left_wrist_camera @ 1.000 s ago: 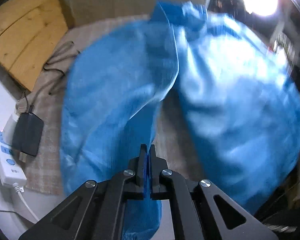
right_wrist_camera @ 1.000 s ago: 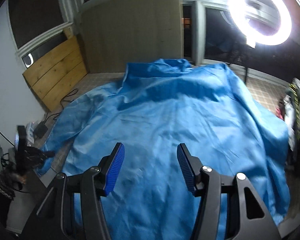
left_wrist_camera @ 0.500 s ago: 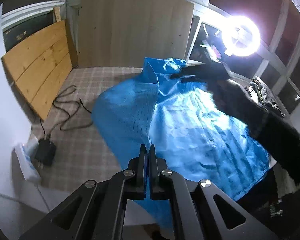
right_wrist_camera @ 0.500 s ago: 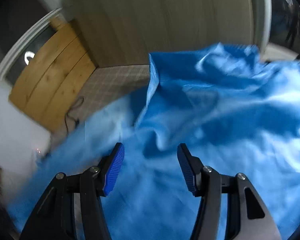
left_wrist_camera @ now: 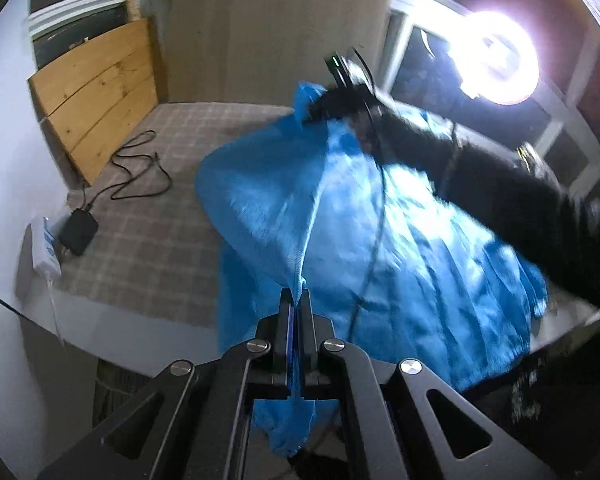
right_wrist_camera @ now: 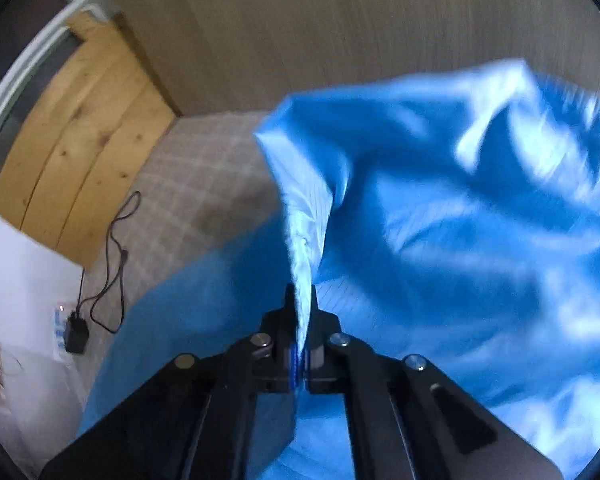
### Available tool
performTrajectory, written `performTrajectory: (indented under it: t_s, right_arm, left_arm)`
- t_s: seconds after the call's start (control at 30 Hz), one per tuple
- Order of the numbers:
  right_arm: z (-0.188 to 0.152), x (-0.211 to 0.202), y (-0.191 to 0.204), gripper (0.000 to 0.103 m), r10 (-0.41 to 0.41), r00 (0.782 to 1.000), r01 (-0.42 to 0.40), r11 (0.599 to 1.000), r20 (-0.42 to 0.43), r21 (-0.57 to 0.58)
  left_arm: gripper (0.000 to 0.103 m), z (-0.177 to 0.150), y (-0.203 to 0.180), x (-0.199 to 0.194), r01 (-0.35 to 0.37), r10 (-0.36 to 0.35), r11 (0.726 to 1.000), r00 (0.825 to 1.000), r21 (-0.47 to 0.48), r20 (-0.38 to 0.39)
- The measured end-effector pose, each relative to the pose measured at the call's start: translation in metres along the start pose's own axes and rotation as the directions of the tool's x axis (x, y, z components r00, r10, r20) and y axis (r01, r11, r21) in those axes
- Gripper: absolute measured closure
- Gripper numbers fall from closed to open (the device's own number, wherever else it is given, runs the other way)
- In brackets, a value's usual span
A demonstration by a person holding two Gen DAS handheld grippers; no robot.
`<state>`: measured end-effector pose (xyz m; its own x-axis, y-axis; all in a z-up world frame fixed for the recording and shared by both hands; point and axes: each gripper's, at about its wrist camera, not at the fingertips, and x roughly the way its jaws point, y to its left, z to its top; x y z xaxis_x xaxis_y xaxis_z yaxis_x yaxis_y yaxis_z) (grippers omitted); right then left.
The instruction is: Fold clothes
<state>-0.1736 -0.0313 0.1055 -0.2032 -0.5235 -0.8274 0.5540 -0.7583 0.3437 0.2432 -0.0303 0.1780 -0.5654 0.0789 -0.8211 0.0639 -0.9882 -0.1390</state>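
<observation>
The left gripper (left_wrist_camera: 298,300) is clamped on an edge of the blue garment (left_wrist_camera: 380,240), its two fingers pressed together with a thin ridge of cloth rising out between them and a bunch of fabric hanging below the jaws. From that pinch the garment spreads away over the checked tablecloth (left_wrist_camera: 148,216), covering the side of it nearer the ring light (left_wrist_camera: 496,58) and draping over the table's near edge. The right gripper (right_wrist_camera: 300,304) is likewise closed on the garment, holding a pale, narrow fold that stands up from its fingertips; in the left wrist view this gripper shows as a dark shape at the garment's far corner, with the person's black sleeve (left_wrist_camera: 500,196) stretched above the cloth. The fabric between the two grips is lifted and blurred. Beyond the garment, on the bare part of the tablecloth, lie a looped black cable (left_wrist_camera: 140,172) and a black power adapter (left_wrist_camera: 78,230), beside a white power strip (left_wrist_camera: 46,248). A wooden board (left_wrist_camera: 96,96) leans at the tablecloth's far side.
</observation>
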Motion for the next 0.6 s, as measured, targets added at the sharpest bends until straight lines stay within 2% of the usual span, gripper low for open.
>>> performTrajectory:
  t_s: [0.1,0.17,0.23,0.3,0.33,0.37,0.4,0.43,0.47,0.53,0.6]
  right_arm:
    - [-0.007,-0.031,-0.008,0.102,-0.031,0.999,0.032,0.997,0.014,-0.071]
    - [-0.012,-0.049,-0.013,0.102,-0.061,0.998,0.063,0.991,0.02,-0.122]
    - [-0.026,-0.046,-0.019,0.101,-0.174,0.985,0.169,0.964,-0.009,-0.206]
    - [-0.037,-0.042,-0.031,0.094,-0.285,0.957,0.262,0.93,-0.057,-0.26]
    - [-0.04,-0.042,-0.038,0.087,-0.321,0.944,0.293,0.919,-0.07,-0.263]
    - [-0.04,-0.049,-0.045,0.079,-0.342,0.938,0.318,0.916,-0.061,-0.246]
    - [-0.041,-0.055,-0.048,0.074,-0.356,0.933,0.335,0.913,-0.05,-0.234]
    - [-0.042,-0.06,-0.042,0.069,-0.345,0.938,0.326,0.914,-0.039,-0.241]
    - [-0.043,-0.064,-0.036,0.068,-0.335,0.942,0.318,0.915,-0.028,-0.248]
    - [-0.046,-0.073,-0.024,0.068,-0.313,0.95,0.301,0.917,-0.005,-0.262]
    - [-0.048,-0.082,-0.011,0.068,-0.29,0.957,0.284,0.918,0.017,-0.277]
  left_arm:
    - [0.102,-0.021,-0.044,0.006,0.058,-0.055,0.996,0.997,0.06,-0.051]
    - [0.1,-0.038,-0.071,0.02,0.113,-0.102,0.989,0.989,0.093,-0.111]
    - [0.096,-0.056,-0.086,0.036,0.177,-0.16,0.98,0.971,0.087,-0.175]
    - [0.094,-0.07,-0.092,0.045,0.203,-0.187,0.977,0.959,0.058,-0.214]
    - [0.094,-0.077,-0.092,0.047,0.201,-0.187,0.979,0.957,0.039,-0.223]
    - [0.091,-0.08,-0.085,0.044,0.171,-0.163,0.985,0.964,0.022,-0.212]
    - [0.085,-0.084,-0.078,0.041,0.141,-0.137,0.99,0.97,0.004,-0.201]
    - [0.081,-0.088,-0.07,0.038,0.11,-0.112,0.994,0.975,-0.017,-0.19]
    - [0.075,-0.092,-0.057,0.035,0.077,-0.085,0.996,0.981,-0.055,-0.172]
    - [0.074,-0.101,-0.031,0.032,0.014,-0.032,0.991,0.99,-0.133,-0.139]
    - [0.074,-0.113,-0.006,0.039,-0.003,-0.022,0.973,0.994,-0.232,-0.104]
